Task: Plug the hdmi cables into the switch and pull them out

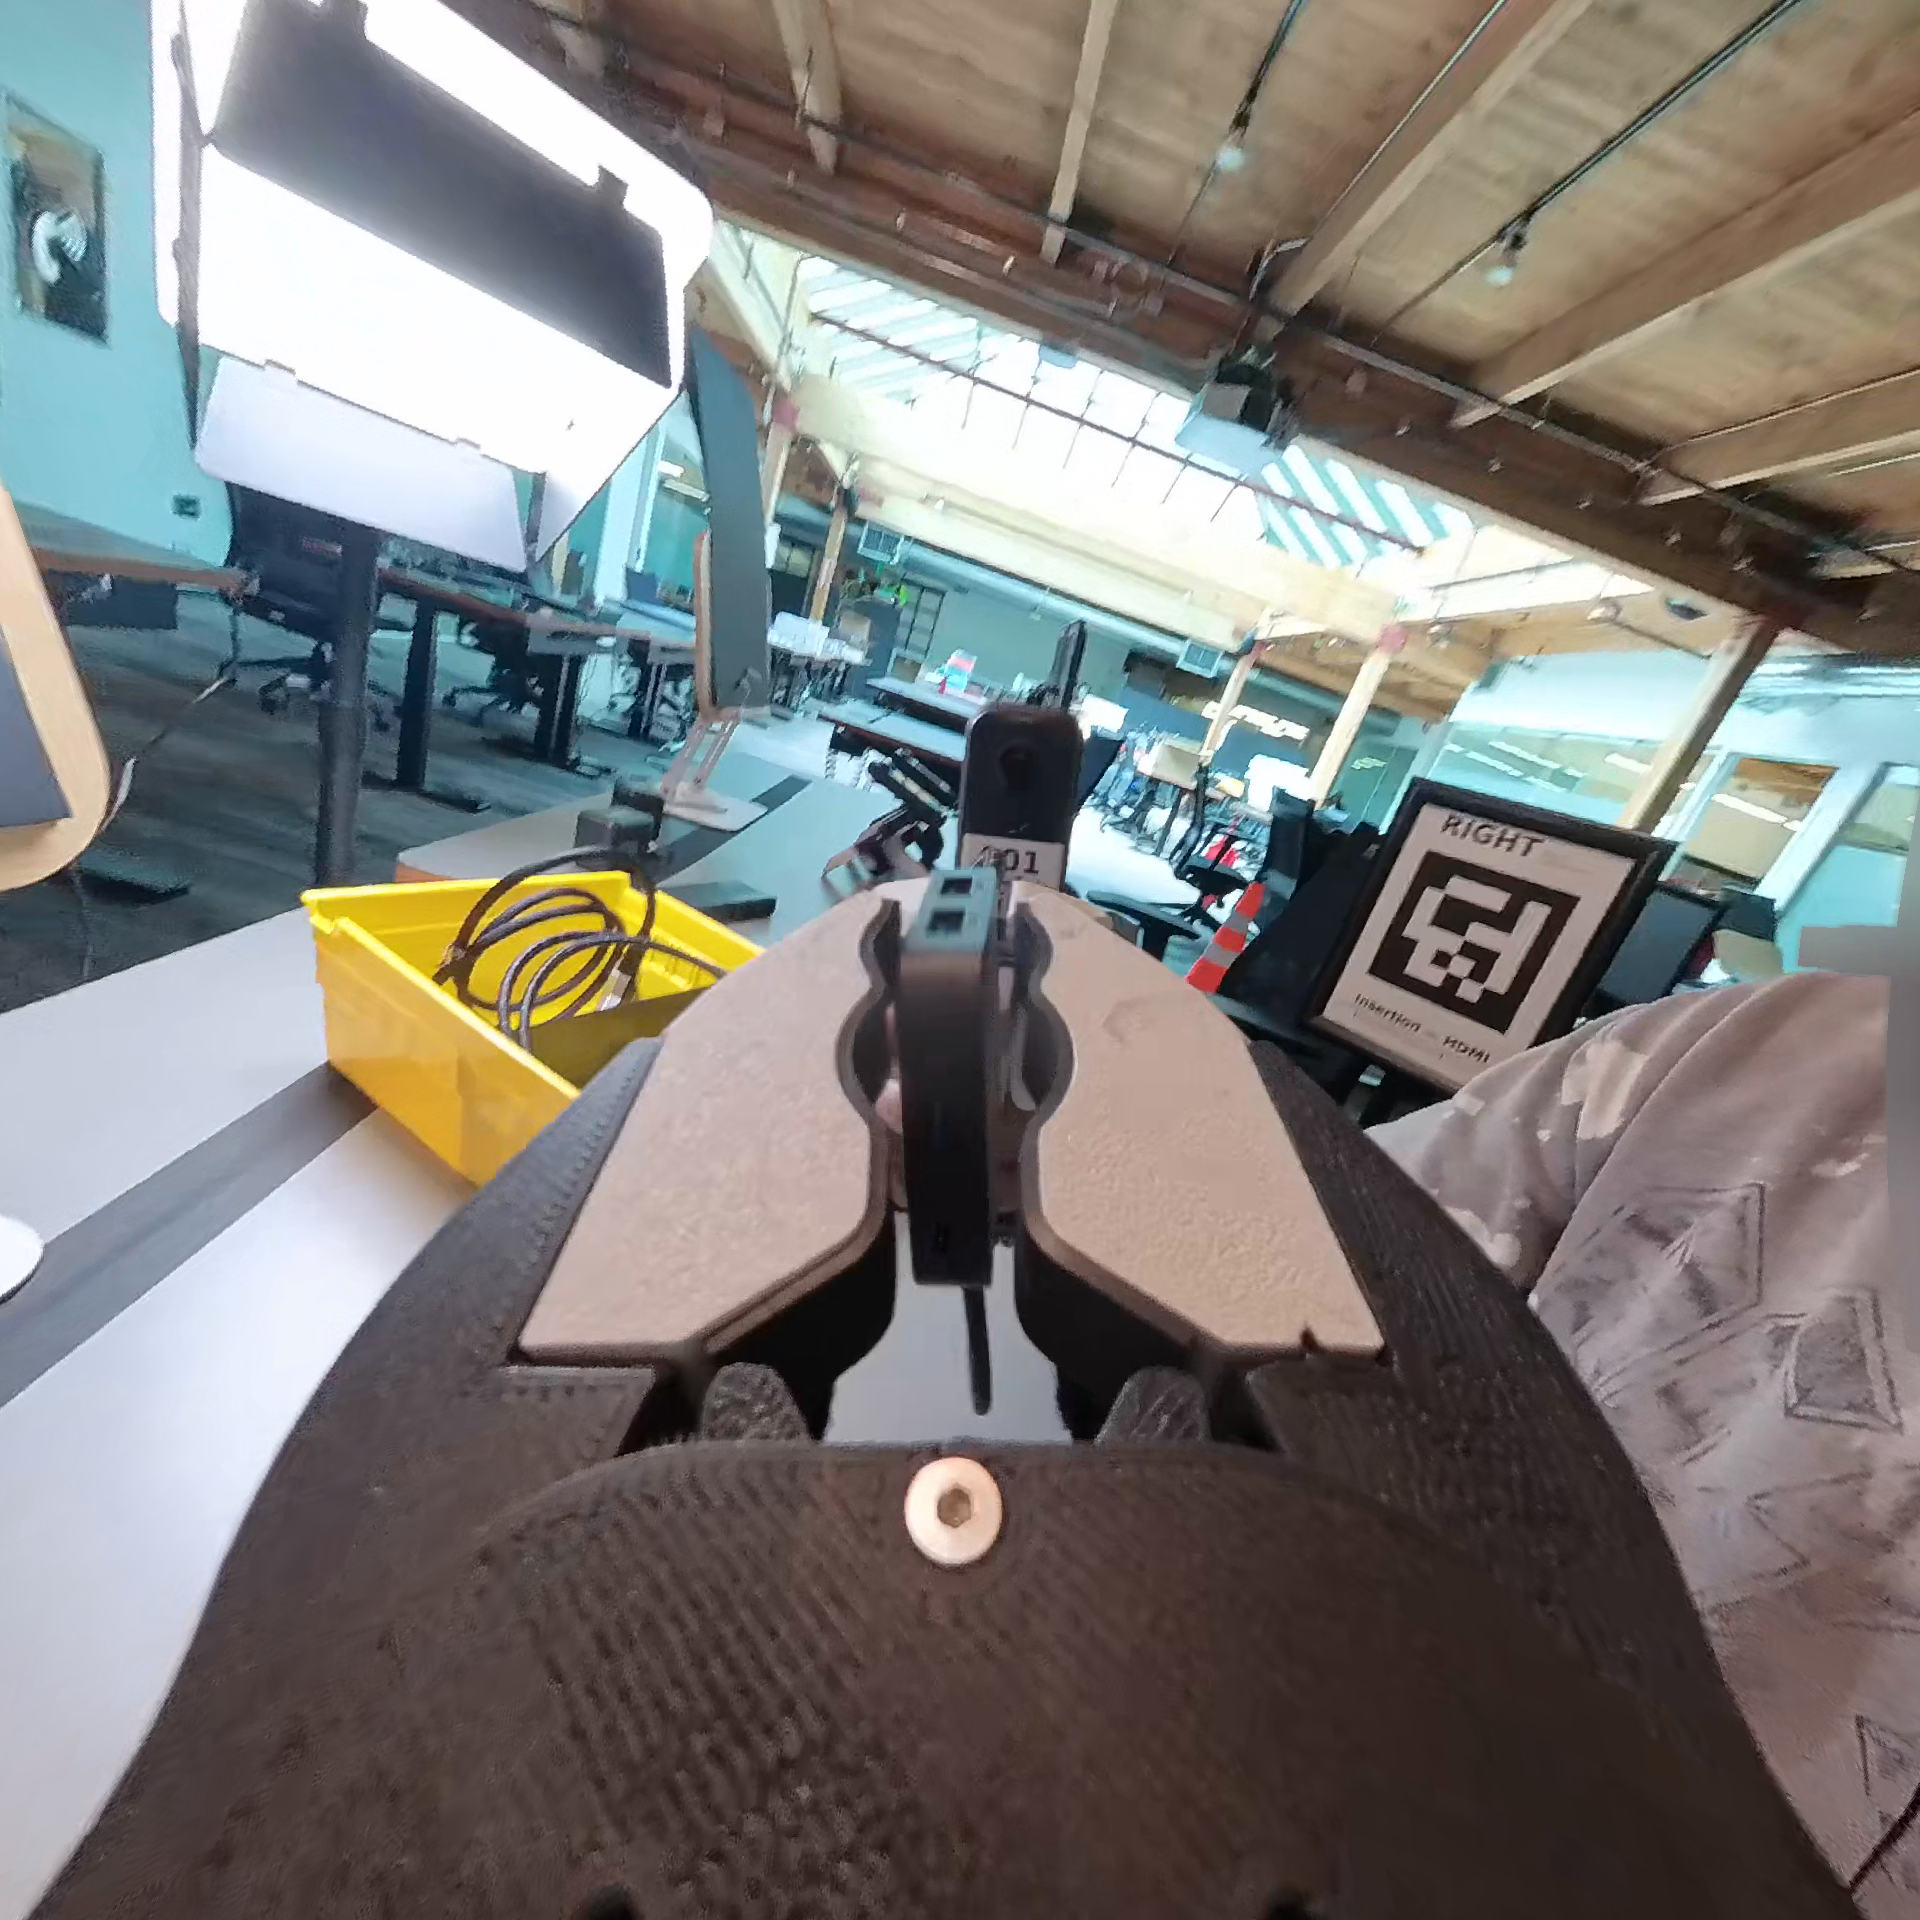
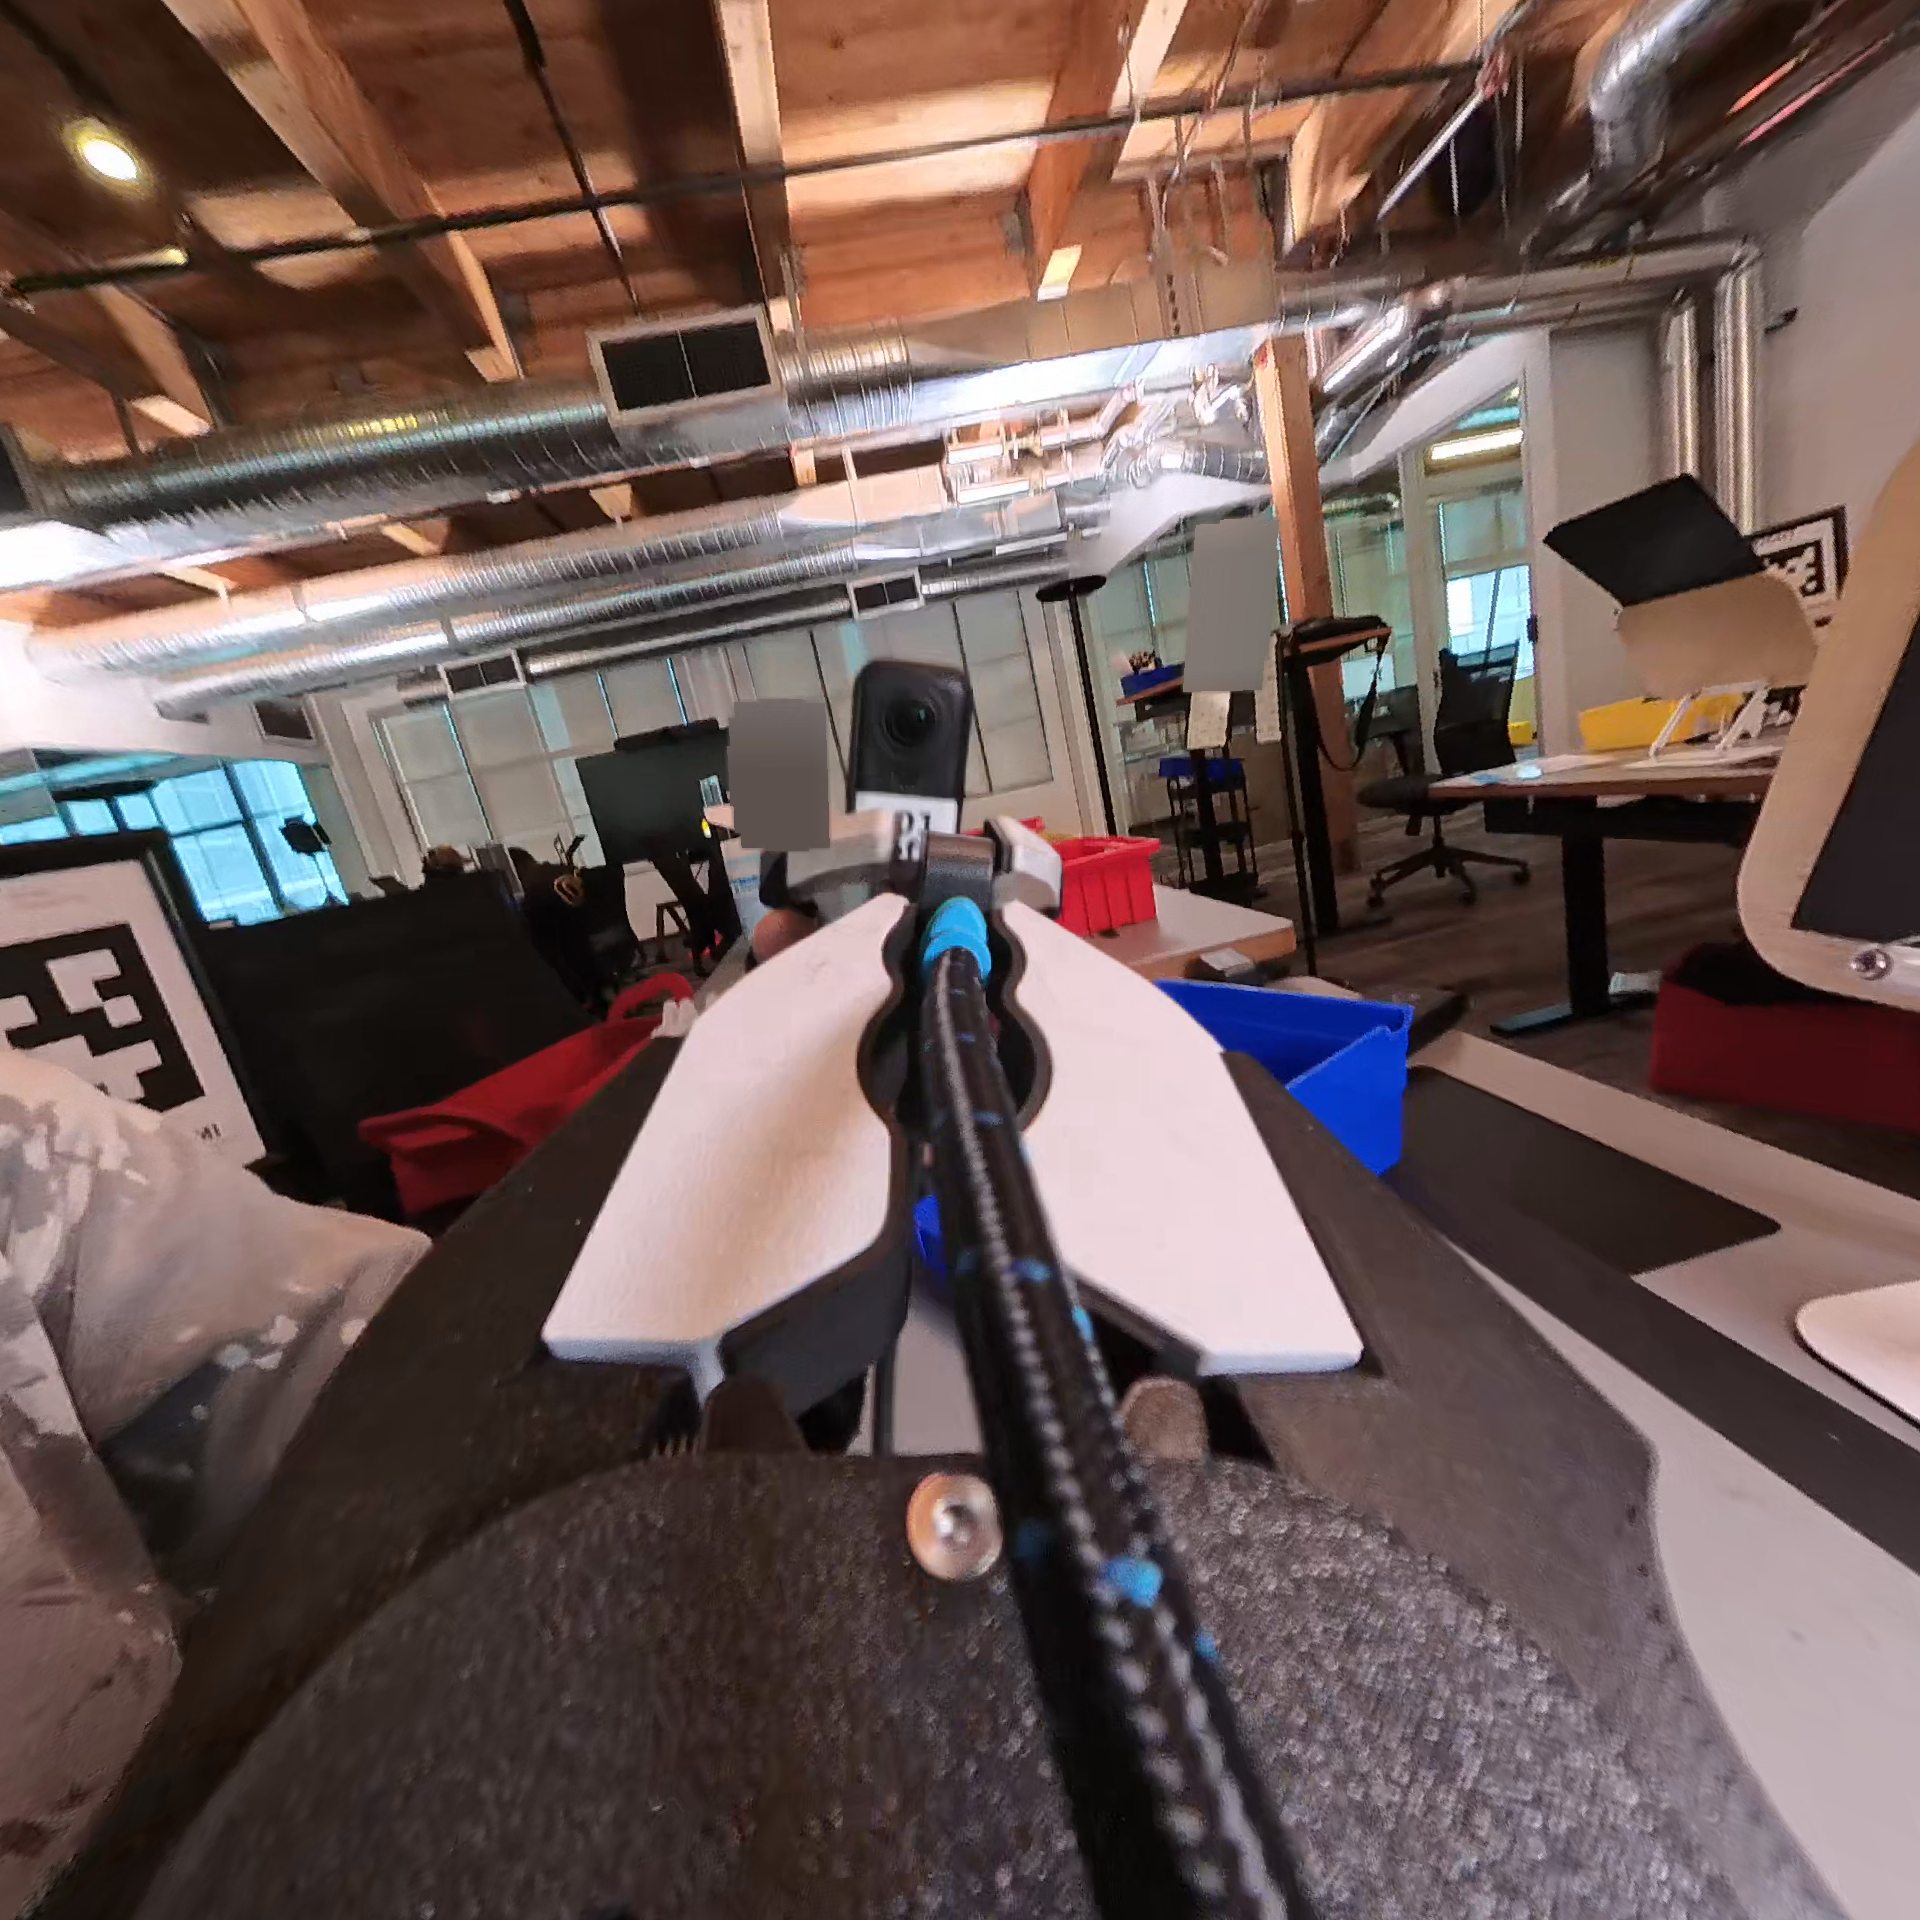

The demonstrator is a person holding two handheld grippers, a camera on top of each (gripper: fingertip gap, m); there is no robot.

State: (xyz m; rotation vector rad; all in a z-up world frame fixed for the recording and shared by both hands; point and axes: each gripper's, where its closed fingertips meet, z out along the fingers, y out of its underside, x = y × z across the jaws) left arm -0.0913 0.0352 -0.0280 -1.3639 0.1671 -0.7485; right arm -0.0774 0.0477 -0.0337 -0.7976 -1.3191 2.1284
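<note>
The left gripper (image 1: pixel 948 935) is clamped on the switch (image 1: pixel 943 1081) — a slim black box held edge-on between the two pale fingers (image 1: pixel 758 1122), its ported end poking out past the tips at the centre of the frame. A thin black lead hangs from its near end toward the bottom of the gap.

The right gripper (image 2: pixel 951 914) is closed around the hdmi cable (image 2: pixel 997 1226): the black plug with its blue collar (image 2: pixel 951 925) sits pinched near the fingertips, and the braided black-and-blue cord runs back down the middle of the frame, over the gripper body, to the lower right edge.

In both wrist views the other gripper's camera shows just beyond the tips, facing back, so the two tools point at each other closely; whether plug and switch touch cannot be told.

Outward in the left view, a yellow bin (image 1: pixel 416 1029) with coiled dark cables (image 1: pixel 551 945) sits on the grey table (image 1: pixel 156 1049) at middle left, and a framed marker board (image 1: pixel 1475 935) stands at right. In the right view, a blue bin (image 2: pixel 1340 1049) lies right of the fingers and a red bin (image 2: pixel 499 1112) to the left.
</note>
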